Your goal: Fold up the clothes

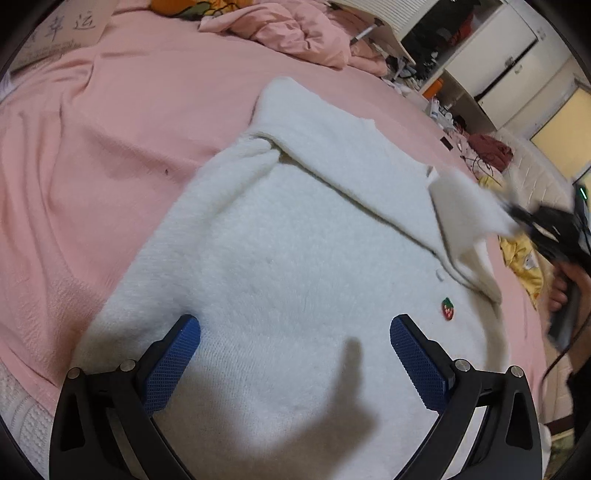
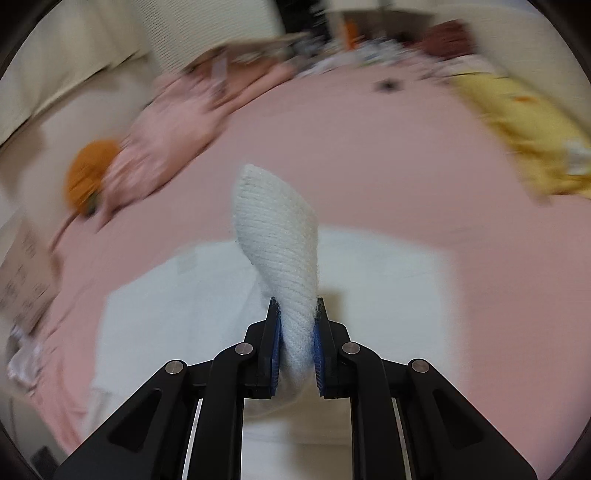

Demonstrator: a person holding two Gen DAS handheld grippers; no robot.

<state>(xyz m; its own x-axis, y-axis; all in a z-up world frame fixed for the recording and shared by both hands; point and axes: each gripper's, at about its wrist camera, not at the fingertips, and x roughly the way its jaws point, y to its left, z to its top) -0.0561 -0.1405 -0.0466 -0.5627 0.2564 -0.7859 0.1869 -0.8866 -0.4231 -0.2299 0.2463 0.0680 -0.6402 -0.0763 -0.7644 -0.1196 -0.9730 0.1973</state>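
A fluffy white sweater [image 1: 288, 266] lies spread on a pink bedsheet [image 1: 110, 147], with a small strawberry patch [image 1: 447, 308] on it. One sleeve is folded across its top. My left gripper [image 1: 295, 332] hovers open just over the sweater's lower part, with nothing between its blue pads. My right gripper [image 2: 297, 314] is shut on the ribbed white cuff [image 2: 280, 236] of the other sleeve, which stands up between its pads. From the left wrist view that right gripper [image 1: 517, 218] appears blurred at the right, lifting the sleeve end [image 1: 465, 214] off the bed.
A crumpled pink blanket [image 1: 295, 33] and an orange item [image 2: 88, 173] lie at the bed's far side. A yellow garment [image 2: 524, 125] sits at the bed's right. White furniture and clutter [image 1: 461, 92] stand beyond the bed.
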